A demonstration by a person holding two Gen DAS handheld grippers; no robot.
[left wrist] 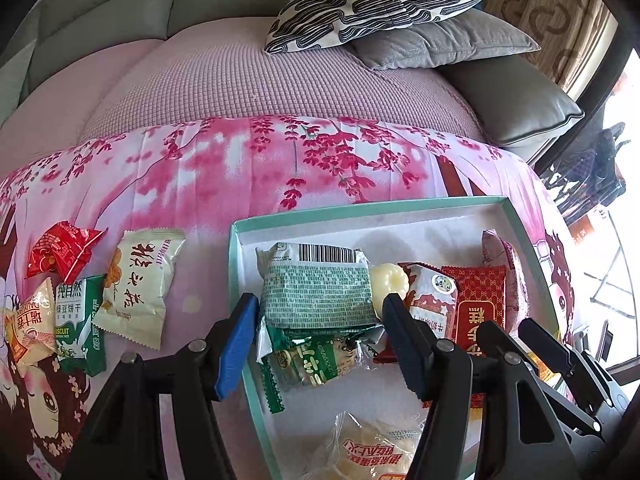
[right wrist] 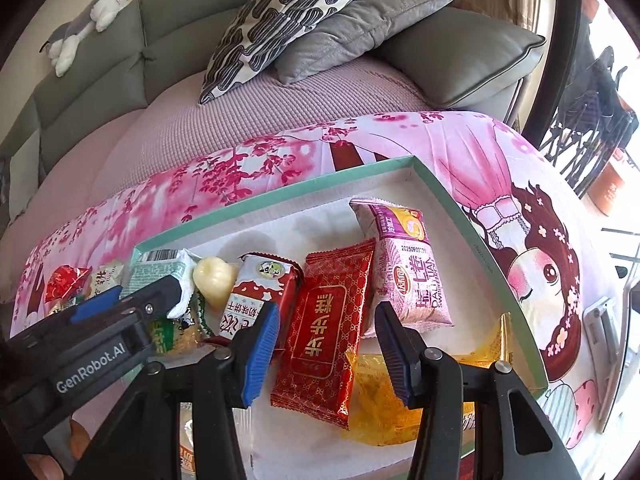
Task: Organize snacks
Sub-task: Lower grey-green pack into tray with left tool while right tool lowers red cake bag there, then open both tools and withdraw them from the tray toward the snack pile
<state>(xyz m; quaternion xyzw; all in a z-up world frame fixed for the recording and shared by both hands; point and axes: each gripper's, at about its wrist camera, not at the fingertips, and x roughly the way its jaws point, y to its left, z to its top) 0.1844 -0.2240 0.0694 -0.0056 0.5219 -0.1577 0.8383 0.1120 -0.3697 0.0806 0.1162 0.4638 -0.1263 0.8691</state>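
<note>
A shallow teal-rimmed white box [left wrist: 400, 206] [right wrist: 280, 190] lies on the pink floral cloth and holds several snack packs. My left gripper [left wrist: 320, 344] is open over its left part, fingers either side of a green-and-white biscuit pack [left wrist: 320, 292] without touching it. My right gripper [right wrist: 326, 348] is open and empty over a red patterned cake pack [right wrist: 324, 332], with a pink Swiss-roll pack [right wrist: 408, 264] and a yellow wrapper [right wrist: 380, 408] beside it. Loose snacks lie left of the box: a red packet [left wrist: 62, 252], a cream packet [left wrist: 138, 284], a green biscuit pack [left wrist: 78, 320].
A pale yellow candy [left wrist: 390, 284] and a red-white milk snack [left wrist: 432, 300] lie mid-box. A bun pack [left wrist: 372, 448] is at the box's near edge. Behind is a sofa with a patterned pillow [left wrist: 384, 0] and grey cushion [left wrist: 448, 40]. A chair [right wrist: 592, 128] stands right.
</note>
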